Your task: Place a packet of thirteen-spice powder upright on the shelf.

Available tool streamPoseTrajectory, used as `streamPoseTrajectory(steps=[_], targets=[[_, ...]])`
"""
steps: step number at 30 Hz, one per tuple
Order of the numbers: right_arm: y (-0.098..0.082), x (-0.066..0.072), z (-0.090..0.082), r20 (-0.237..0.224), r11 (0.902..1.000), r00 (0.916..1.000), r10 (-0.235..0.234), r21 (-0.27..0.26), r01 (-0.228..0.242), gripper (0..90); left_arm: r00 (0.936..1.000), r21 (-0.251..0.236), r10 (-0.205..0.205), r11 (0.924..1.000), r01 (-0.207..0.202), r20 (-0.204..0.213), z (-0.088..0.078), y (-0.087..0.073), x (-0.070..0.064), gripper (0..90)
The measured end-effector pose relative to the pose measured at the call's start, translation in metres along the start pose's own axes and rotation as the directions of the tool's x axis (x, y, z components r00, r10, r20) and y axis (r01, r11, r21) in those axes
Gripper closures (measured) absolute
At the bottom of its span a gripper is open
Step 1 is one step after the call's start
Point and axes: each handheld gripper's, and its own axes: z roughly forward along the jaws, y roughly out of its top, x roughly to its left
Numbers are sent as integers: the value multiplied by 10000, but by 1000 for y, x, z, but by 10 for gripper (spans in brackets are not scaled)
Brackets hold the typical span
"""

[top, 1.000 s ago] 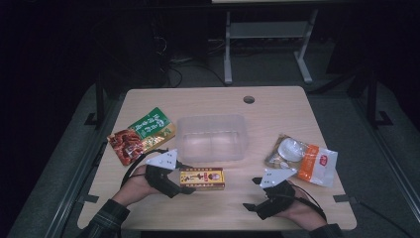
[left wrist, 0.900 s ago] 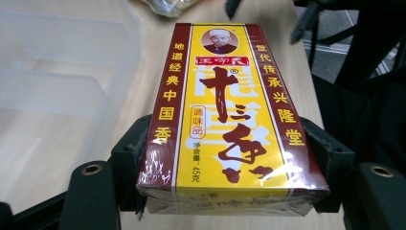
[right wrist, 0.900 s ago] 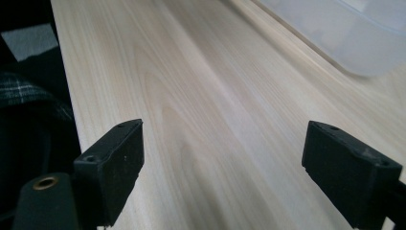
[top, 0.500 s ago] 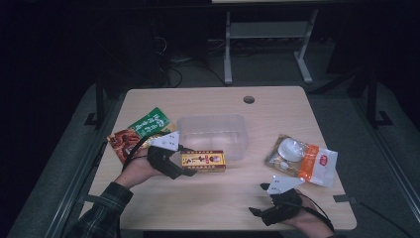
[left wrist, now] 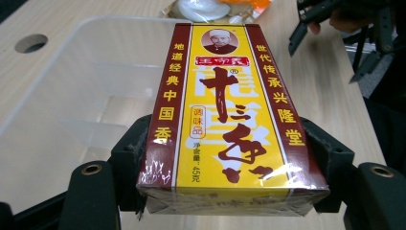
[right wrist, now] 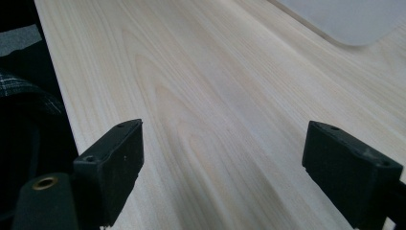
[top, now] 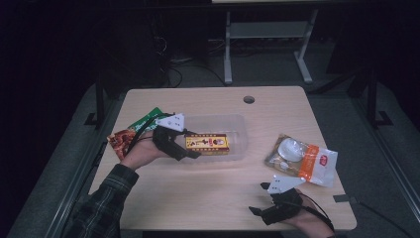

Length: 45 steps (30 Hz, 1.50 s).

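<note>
Count from my side: one yellow seasoning box [top: 207, 143], one clear plastic tub [top: 233, 125], three snack packets [top: 302, 159] on one wooden table [top: 208, 193], two grippers [top: 174, 141].

Dark room, grey floor [top: 346, 106], metal rack [top: 267, 39]

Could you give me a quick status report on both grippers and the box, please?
Left gripper shut on box, held over the clear tub. Right gripper open, empty, low over the table. Nothing in the way.
</note>
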Motion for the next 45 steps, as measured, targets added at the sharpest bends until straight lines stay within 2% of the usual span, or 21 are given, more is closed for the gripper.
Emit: streamPoseTrajectory(steps=[7, 20, 29, 35, 37, 42, 45], targets=[[0, 0, 0, 2, 10000, 10000, -32, 5, 32, 138, 9998, 174, 166, 9997, -164, -108, 3, 14, 16, 317], [0, 1, -1, -32, 10000, 10000, -5, -56, 5, 138, 9999, 647, 40, 9979, -32, -129, 11, 37, 47, 317], [0, 1, -2, -20, 9998, 10000, 41, -202, -42, 138, 9998, 1362, 184, 9905, -167, -116, 22, 54, 62, 317], [0, 0, -2, 19, 9997, 10000, -61, -231, 62, 138, 9999, 1618, 88, 9868, -72, -92, 35, 57, 71, 316], [0, 0, -3, -7, 9997, 10000, -34, -233, 33, 138, 10000, 1751, 56, 9845, -62, 39, 40, 56, 73, 316], [0, 0, -3, 3, 9996, 10000, -65, -271, 65, 138, 9999, 2046, -8, 9788, -17, 119, 50, 54, 74, 315], [0, -1, -3, 3, 9996, 10000, -64, -268, 64, 138, 9999, 2049, 31, 9788, -62, 159, 53, 54, 73, 314]])
